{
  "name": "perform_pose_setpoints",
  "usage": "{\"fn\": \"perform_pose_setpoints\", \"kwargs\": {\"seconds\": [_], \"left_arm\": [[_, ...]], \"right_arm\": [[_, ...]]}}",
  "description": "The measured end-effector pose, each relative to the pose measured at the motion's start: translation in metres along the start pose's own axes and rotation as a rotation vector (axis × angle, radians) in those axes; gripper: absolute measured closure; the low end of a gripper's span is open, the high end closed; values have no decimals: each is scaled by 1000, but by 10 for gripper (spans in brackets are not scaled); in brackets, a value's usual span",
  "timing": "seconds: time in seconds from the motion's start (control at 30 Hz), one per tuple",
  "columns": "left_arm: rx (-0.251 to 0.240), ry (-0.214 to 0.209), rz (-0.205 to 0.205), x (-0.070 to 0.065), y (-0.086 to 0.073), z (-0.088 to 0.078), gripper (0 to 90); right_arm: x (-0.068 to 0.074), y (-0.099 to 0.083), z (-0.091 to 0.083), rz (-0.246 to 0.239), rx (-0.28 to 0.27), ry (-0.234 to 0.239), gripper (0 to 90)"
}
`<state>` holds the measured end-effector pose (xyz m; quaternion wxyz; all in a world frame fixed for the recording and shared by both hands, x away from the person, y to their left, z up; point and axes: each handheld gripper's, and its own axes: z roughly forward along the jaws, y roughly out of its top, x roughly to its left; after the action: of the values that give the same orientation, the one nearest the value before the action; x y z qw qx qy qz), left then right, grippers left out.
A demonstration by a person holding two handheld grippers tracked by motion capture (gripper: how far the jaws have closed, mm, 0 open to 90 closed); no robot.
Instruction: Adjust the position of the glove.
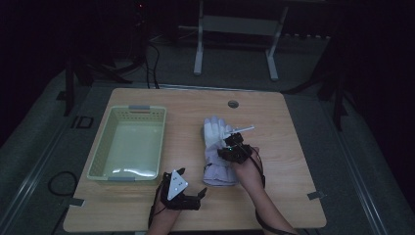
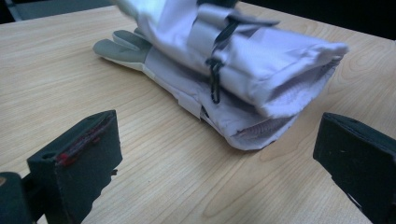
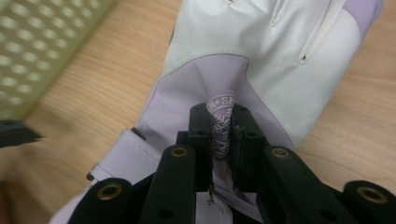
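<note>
A white and lavender glove (image 1: 215,147) lies mid-table, fingers pointing away from me. My right gripper (image 1: 234,147) sits over its right side, shut on a pinched fold of lavender printed fabric (image 3: 220,126) on the back of the glove (image 3: 261,51). In the left gripper view the glove (image 2: 243,56) rests on top of a second, flat glove (image 2: 187,86), cuffs toward the camera. My left gripper (image 1: 192,182) is low on the table just left of the cuffs. Its jaws stand wide open around bare wood, and this left gripper (image 2: 219,144) holds nothing.
A pale green slotted basket (image 1: 139,108) stands at the left of the table, and its wall (image 3: 42,42) is close to the glove. A round cable hole (image 1: 233,104) is at the table's far edge. A white table frame (image 1: 198,49) stands on the floor beyond.
</note>
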<state>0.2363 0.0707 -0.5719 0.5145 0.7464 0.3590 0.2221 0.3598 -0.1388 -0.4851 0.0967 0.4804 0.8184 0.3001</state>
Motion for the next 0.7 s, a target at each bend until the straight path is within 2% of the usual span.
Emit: {"fn": "perform_pose_setpoints", "kwargs": {"seconds": [0.13,0.2,0.3,0.47,0.6,0.67,0.7], "left_arm": [[-1,-2,-3,0,0,0,11],[-2,-2,-4,0,0,0,11],[-1,-2,-3,0,0,0,11],[5,-2,-2,0,0,0,11],[5,0,-7,1,0,0,11],[1,-3,-13,1,0,0,11],[3,-4,-13,1,0,0,11]], "right_arm": [[-5,-5,8,3,15,0,804],[-12,-7,7,21,9,-11,803],[-19,-8,3,3,8,-47,800],[-31,-10,0,23,15,-42,778],[-33,-10,-2,16,3,-18,691],[-34,-8,-6,-5,-17,5,651],[-35,-7,-10,-6,-30,18,579]]}}
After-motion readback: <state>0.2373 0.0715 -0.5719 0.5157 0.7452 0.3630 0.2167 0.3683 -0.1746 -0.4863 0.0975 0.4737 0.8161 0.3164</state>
